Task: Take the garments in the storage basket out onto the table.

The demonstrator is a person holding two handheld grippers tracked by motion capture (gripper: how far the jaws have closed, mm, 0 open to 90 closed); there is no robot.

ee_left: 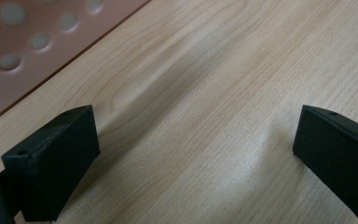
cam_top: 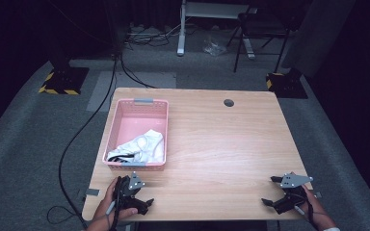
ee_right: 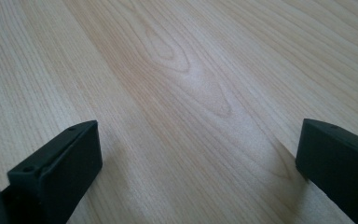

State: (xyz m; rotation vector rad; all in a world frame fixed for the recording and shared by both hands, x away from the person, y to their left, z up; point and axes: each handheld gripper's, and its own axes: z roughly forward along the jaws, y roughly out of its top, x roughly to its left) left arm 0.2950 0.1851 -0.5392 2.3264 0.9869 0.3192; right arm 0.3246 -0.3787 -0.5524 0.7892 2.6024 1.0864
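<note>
Left gripper [cam_top: 134, 195] and right gripper [cam_top: 283, 193] rest at the near corners of the wooden counter [cam_top: 221, 144] — fingers [ee_left: 51, 163] of both spread wide, holding nothing. Pink basket [cam_top: 117, 120] sits at the counter's left side, just beyond the left gripper, with a white cloth [cam_top: 144, 147] lying inside it.

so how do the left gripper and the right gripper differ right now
The left gripper sits at the table's near left corner, just in front of the pink basket; the right gripper sits at the near right corner with bare wood around it. The left gripper view catches the basket's perforated wall; the right gripper view shows wood. Both are open, holding nothing, low over the table.
</note>
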